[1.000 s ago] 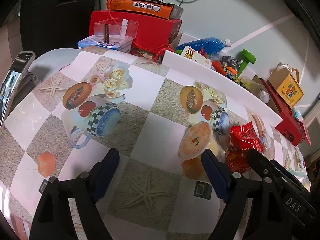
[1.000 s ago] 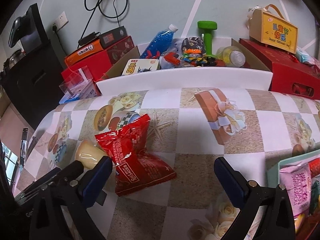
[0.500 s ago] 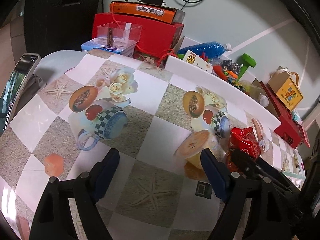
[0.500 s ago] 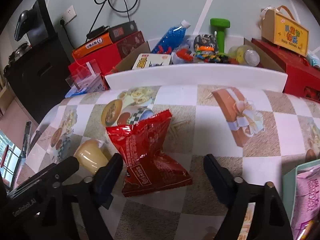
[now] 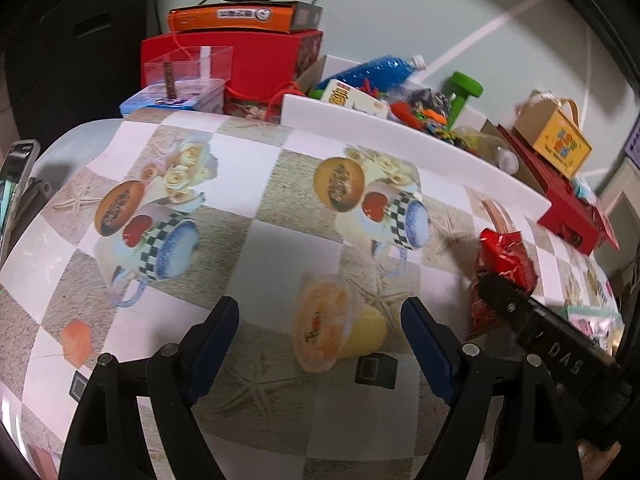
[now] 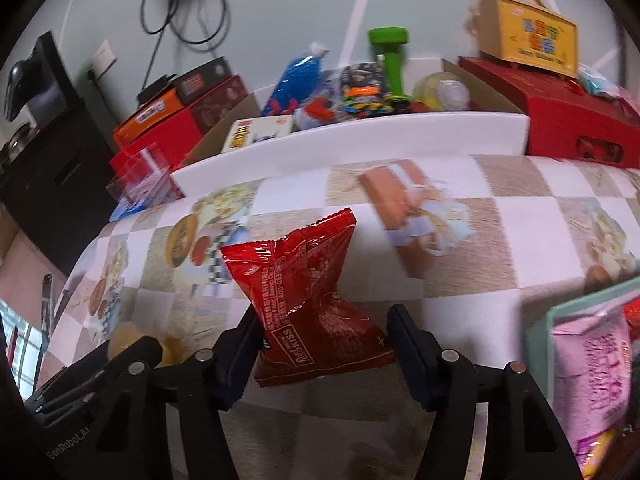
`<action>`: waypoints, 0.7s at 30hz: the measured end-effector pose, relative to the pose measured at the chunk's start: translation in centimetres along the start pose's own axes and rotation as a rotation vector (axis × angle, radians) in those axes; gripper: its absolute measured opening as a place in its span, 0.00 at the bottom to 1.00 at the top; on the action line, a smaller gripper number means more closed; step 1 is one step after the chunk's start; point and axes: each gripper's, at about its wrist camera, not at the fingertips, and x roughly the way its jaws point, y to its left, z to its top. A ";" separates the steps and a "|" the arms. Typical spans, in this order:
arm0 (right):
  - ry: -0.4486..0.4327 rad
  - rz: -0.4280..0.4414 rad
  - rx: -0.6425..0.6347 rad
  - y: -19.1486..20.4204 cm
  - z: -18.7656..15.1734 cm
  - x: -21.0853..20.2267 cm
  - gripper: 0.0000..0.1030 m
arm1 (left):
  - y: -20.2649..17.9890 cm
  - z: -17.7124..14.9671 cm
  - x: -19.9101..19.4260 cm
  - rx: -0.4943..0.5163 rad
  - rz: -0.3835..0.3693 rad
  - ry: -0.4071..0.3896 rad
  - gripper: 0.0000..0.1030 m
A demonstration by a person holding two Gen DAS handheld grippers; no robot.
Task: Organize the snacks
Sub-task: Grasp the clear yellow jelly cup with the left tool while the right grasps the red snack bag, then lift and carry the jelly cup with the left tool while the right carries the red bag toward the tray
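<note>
A red snack bag [image 6: 308,300] lies crumpled on the patterned tablecloth, its lower half between the fingers of my right gripper [image 6: 324,336]. The jaws are closing; the left pad meets the bag's edge and the right pad stands just off its corner. A yellow jelly cup [image 5: 332,328] with an orange lid lies on its side between the blue pads of my left gripper [image 5: 318,332], which stands open and clear of it. In the left wrist view, the red bag [image 5: 504,268] shows at the right behind the right gripper's black body [image 5: 548,328].
A teal tray [image 6: 540,320] at the right holds a pink snack bag [image 6: 592,344]. A white ledge [image 6: 360,132] runs along the table's far side, with red boxes [image 6: 560,108], a blue bottle and toys behind it. A phone [image 5: 12,176] stands at the table's left edge.
My right gripper's jaws have narrowed from wide open and moved in around the red bag. The jelly cup has tipped onto its side and now lies between my left fingers.
</note>
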 end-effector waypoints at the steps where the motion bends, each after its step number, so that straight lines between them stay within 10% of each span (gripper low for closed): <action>1: 0.000 -0.004 0.008 -0.3 0.0 -0.1 0.64 | -0.2 -0.1 0.1 0.010 0.003 0.006 0.81; 13: 0.021 -0.035 -0.013 -0.8 -0.9 -1.1 0.64 | -2.2 -0.6 1.0 0.110 0.046 0.038 0.77; 21: 0.035 -0.036 -0.023 -0.5 -1.0 -1.0 0.64 | -1.9 -0.5 1.0 0.090 0.064 0.019 0.47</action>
